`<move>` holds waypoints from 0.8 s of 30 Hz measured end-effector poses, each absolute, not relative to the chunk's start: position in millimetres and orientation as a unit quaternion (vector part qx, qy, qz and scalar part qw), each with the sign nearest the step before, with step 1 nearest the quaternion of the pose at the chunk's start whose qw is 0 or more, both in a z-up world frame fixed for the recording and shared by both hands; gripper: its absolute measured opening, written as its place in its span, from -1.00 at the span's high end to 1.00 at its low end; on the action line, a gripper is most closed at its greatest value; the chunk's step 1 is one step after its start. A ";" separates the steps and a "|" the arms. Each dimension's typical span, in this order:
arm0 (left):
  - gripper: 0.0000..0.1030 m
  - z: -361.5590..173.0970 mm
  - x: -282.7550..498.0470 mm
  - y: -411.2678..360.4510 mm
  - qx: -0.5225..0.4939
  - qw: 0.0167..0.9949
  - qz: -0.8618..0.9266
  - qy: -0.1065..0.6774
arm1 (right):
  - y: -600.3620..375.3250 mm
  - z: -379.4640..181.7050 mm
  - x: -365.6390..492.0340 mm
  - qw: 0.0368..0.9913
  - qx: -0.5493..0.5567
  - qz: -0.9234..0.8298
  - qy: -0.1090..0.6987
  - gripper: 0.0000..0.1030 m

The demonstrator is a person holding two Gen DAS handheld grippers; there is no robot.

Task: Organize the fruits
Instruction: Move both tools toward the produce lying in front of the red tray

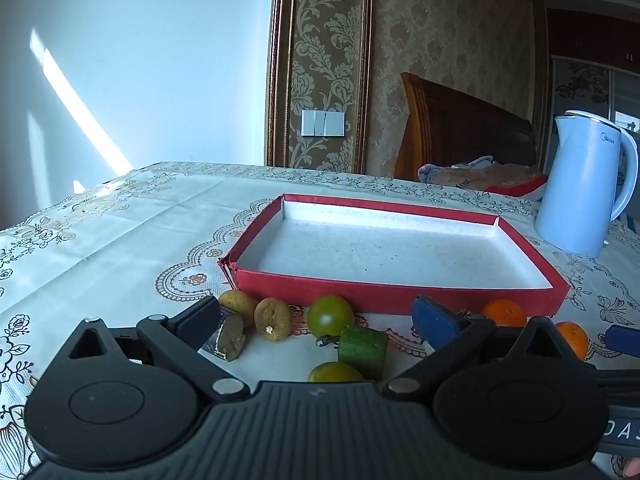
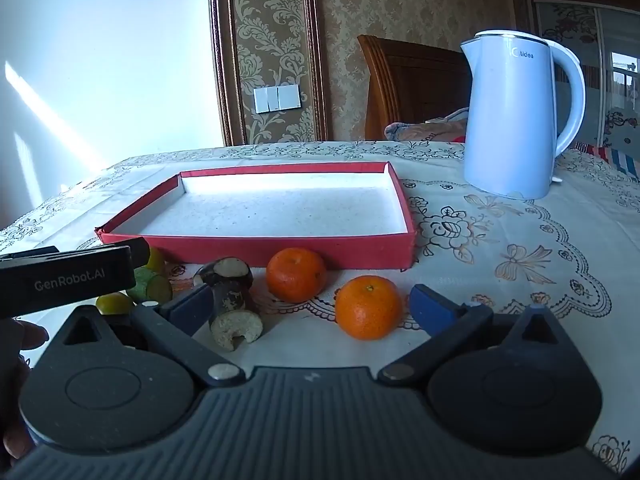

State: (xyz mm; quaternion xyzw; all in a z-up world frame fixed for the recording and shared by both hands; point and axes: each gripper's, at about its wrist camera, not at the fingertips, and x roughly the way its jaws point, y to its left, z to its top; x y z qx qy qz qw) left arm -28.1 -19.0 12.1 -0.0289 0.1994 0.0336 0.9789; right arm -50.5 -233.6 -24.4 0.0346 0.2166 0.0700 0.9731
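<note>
A shallow red tray [image 1: 400, 292] [image 2: 256, 249] with a white inside lies empty on the table. In front of it lie two brown longans [image 1: 272, 319], two green tomatoes [image 1: 330, 315], a green cucumber piece [image 1: 362, 350], dark brown cut pieces [image 1: 230, 338] [image 2: 232, 296] and two oranges [image 2: 368, 306] [image 2: 296, 274]. My left gripper [image 1: 316, 324] is open, low over the green fruits. My right gripper [image 2: 312, 306] is open, with the nearer orange between its fingers, untouched.
A white electric kettle [image 2: 516, 116] [image 1: 584, 184] stands at the back right of the table. A lace-patterned cloth [image 1: 120, 224] covers the table. The left gripper's body [image 2: 68, 280] shows at the left of the right wrist view. A bed headboard [image 1: 460, 136] stands behind.
</note>
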 end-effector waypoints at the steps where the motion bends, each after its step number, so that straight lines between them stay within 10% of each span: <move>1: -1.00 12.0 -28.0 -19.1 -0.029 0.979 0.034 0.199 | -233.8 -24.3 -50.8 0.973 0.035 0.070 0.216 -1.00; 24: -1.00 10.6 -34.4 -27.4 -0.006 0.984 0.028 0.177 | -234.9 -22.5 -56.7 0.974 0.040 0.073 0.211 -1.00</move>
